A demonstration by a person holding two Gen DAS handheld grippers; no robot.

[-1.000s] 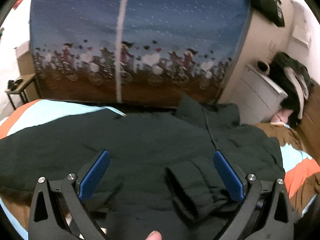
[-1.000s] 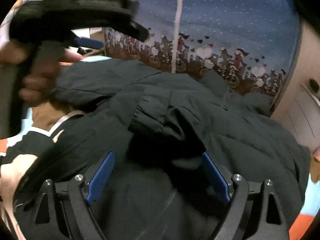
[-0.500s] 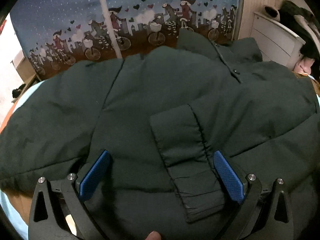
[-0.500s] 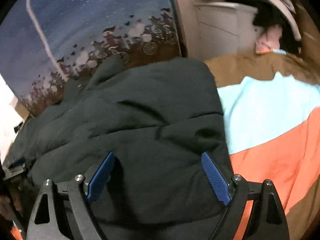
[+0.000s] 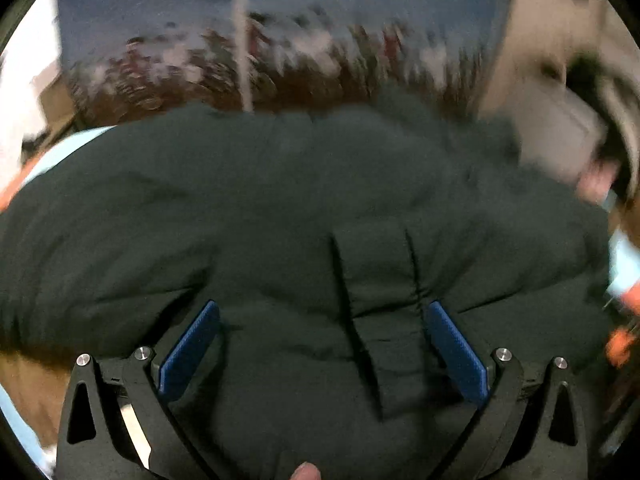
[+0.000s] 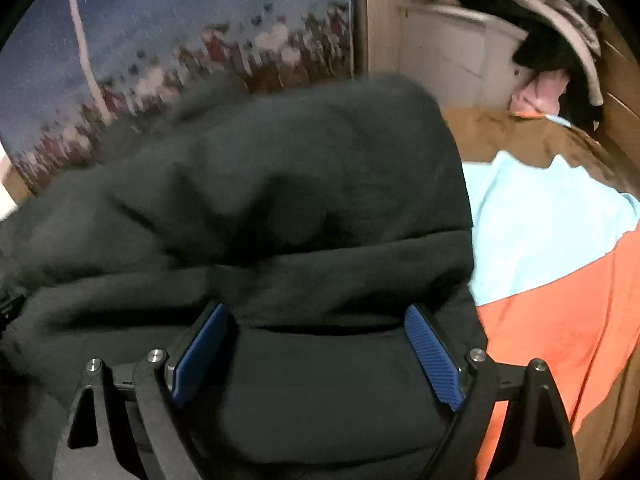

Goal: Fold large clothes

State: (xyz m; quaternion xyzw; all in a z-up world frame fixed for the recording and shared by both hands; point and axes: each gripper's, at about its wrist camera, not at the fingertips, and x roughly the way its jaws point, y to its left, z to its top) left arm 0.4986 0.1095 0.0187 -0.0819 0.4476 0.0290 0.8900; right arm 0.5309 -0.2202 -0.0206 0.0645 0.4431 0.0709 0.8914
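A large dark green padded jacket (image 5: 304,200) lies spread on the bed, with one sleeve cuff (image 5: 380,300) folded over its front. My left gripper (image 5: 322,316) is open just above the jacket, the cuff lying between its blue pads. In the right wrist view the jacket (image 6: 280,184) fills the left and middle, its right edge folded in. My right gripper (image 6: 316,320) is open and empty over the jacket's lower right part. Both views are blurred.
The bed cover (image 6: 552,240) shows light blue, orange and brown to the right of the jacket. A blue curtain with a bicycle print (image 5: 280,20) hangs behind the bed. A white cabinet (image 6: 452,52) with piled clothes (image 6: 560,28) stands at the back right.
The left gripper has pulled back and tilted up, so the curtain shows again. The right gripper, which swung to the jacket's right side earlier, has shifted only slightly. Both stay open.
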